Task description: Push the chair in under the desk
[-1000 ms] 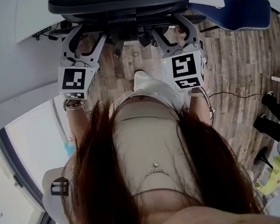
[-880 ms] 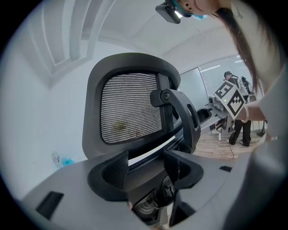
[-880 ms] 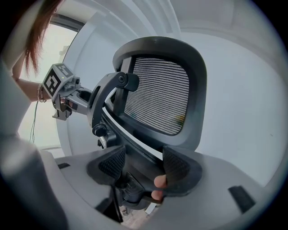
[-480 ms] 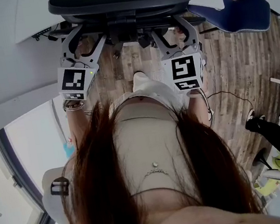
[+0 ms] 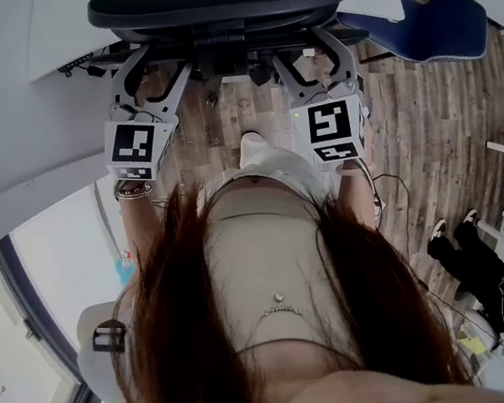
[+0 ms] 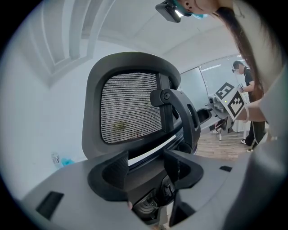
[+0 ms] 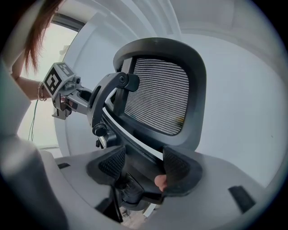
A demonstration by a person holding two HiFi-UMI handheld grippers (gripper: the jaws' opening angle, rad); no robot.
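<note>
The black office chair (image 5: 220, 1) stands with its mesh back toward me, its seat part under the white desk (image 5: 54, 28). My left gripper (image 5: 140, 79) and right gripper (image 5: 315, 51) are both at the frame below the backrest, left and right of the centre post. In the left gripper view the mesh back (image 6: 130, 108) rises above my left gripper (image 6: 146, 166), whose jaws stand apart astride the lower frame. In the right gripper view my right gripper (image 7: 144, 164) straddles the same frame under the mesh (image 7: 157, 94). Neither visibly clamps.
A blue chair (image 5: 437, 19) stands right of the desk on the wood floor (image 5: 438, 119). A person in black (image 5: 492, 281) sits at the lower right, and a cable (image 5: 401, 186) lies on the floor. A white wall and window (image 5: 44, 267) run along the left.
The chair and both grippers have barely moved. The person in black at the lower right has shifted position on the floor.
</note>
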